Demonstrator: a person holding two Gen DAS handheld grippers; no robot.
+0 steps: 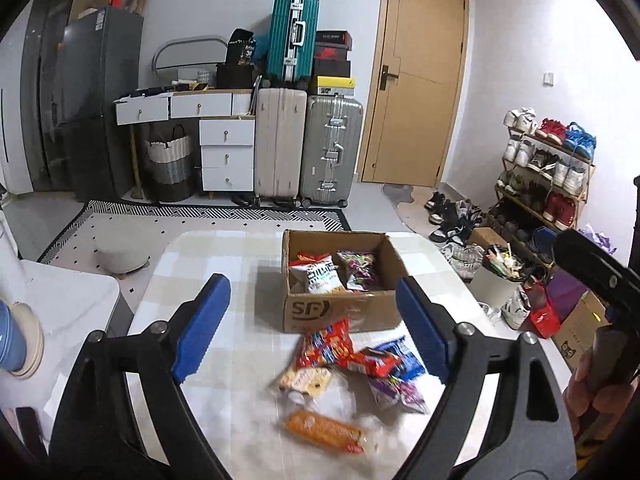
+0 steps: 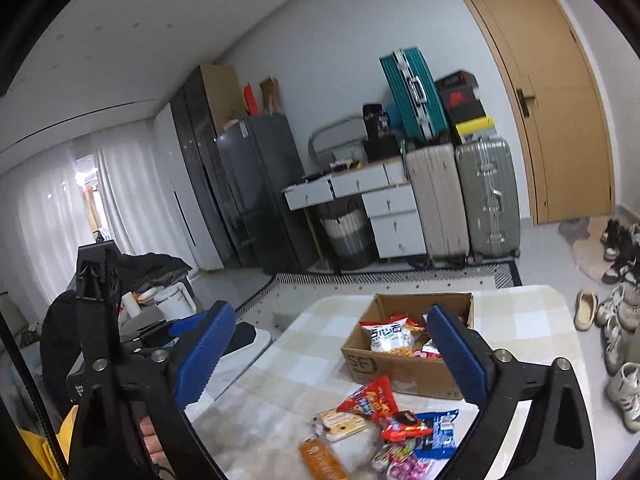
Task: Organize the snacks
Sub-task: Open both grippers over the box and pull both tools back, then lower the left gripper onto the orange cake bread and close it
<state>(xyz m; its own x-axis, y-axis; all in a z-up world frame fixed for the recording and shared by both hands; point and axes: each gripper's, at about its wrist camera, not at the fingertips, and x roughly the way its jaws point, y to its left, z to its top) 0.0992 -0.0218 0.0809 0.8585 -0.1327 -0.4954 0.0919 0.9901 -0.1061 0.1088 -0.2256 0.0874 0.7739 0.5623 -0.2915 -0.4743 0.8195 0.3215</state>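
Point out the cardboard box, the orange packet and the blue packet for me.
Cardboard box (image 1: pixel 316 314), left wrist view, on its printed front wall.
Orange packet (image 1: pixel 324 431), left wrist view, on the middle of the wrapper.
Blue packet (image 2: pixel 438 434), right wrist view, on the middle of its face.

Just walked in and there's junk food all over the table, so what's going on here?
A person is sorting snacks with a handheld gripper in each hand. The left gripper and right gripper both hover above the table with jaws open and nothing between them. The cardboard box already holds a white snack bag and a purple packet. A loose pile is left in front of it, including a red packet, a blue packet and an orange packet.
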